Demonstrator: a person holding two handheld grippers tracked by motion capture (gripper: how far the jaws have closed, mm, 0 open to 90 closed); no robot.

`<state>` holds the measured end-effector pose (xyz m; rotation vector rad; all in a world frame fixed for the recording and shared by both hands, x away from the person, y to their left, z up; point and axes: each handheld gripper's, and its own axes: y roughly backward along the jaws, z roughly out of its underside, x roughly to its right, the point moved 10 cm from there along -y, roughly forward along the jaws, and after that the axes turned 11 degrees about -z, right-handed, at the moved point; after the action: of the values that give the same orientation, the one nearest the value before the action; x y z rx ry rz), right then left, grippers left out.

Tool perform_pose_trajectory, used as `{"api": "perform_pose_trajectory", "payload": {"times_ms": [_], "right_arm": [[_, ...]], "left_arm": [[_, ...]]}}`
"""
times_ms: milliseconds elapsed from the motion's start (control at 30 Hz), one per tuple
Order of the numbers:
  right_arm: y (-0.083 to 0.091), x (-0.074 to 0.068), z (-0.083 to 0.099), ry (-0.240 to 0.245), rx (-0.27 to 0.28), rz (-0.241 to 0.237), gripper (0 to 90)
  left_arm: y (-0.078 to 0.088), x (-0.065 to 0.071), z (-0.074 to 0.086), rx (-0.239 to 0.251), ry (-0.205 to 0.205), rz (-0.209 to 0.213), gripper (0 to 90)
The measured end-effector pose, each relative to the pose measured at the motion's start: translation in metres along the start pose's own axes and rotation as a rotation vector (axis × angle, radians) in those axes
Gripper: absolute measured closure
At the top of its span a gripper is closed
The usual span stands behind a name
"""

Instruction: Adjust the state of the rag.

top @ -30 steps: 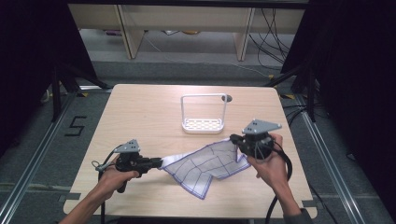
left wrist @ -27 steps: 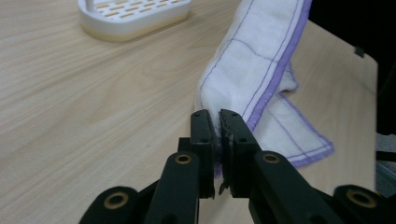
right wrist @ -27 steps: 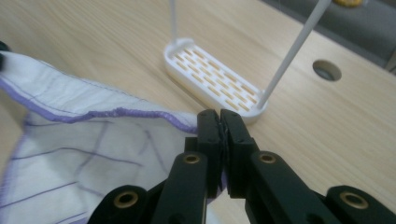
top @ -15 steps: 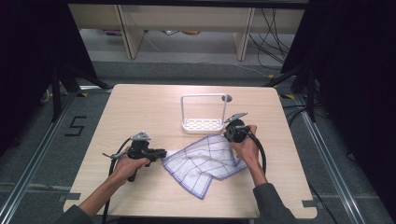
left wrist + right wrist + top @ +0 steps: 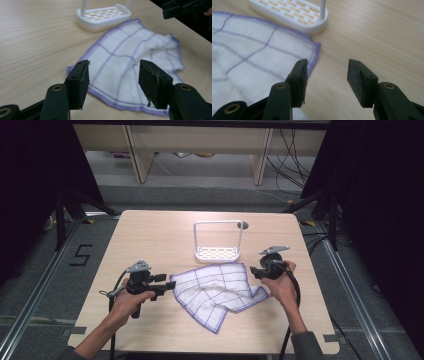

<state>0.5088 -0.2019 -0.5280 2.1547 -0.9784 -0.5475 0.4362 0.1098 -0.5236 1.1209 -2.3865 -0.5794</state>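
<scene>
A white cloth [image 5: 215, 290] with purple grid lines lies spread and slightly rumpled on the wooden table [image 5: 150, 235]. My left gripper [image 5: 170, 285] is at its left corner, low over the table. Its jaws have just been opening, and the cloth's [image 5: 130, 50] edge lies loose under the gap of the left gripper [image 5: 113, 65]. My right gripper [image 5: 253, 271] is by the cloth's far right corner. Its jaws have also just been opening. In the right gripper view the right gripper [image 5: 328, 62] has bare table in its gap, with the cloth's [image 5: 249, 57] corner beside one jaw.
A white slotted rack [image 5: 218, 252] with a tall wire handle stands just behind the cloth, close to both grippers; it is the rack [image 5: 103, 16] and the rack [image 5: 294, 12] in the gripper views. Bare wood surrounds the cloth. Dark floor and cables lie beyond the table's edges.
Both grippers were shut on the cloth's corners and now stand open. The right hand came down and toward the rack, and the cloth has settled flat on the table.
</scene>
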Motion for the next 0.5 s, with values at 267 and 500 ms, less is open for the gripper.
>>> {"api": "perform_pose_trajectory", "payload": {"times_ms": [267,500], "right_arm": [[0.034,-0.024,0.059,-0.028,-0.049,-0.024,51.4],[0.038,-0.027,0.09,-0.076,-0.055,-0.035,49.9]], "left_arm": [[-0.004,0.075,0.023,-0.041,-0.099,0.12,41.6],[-0.027,0.116,0.044,-0.104,-0.188,0.172,43.2]]}}
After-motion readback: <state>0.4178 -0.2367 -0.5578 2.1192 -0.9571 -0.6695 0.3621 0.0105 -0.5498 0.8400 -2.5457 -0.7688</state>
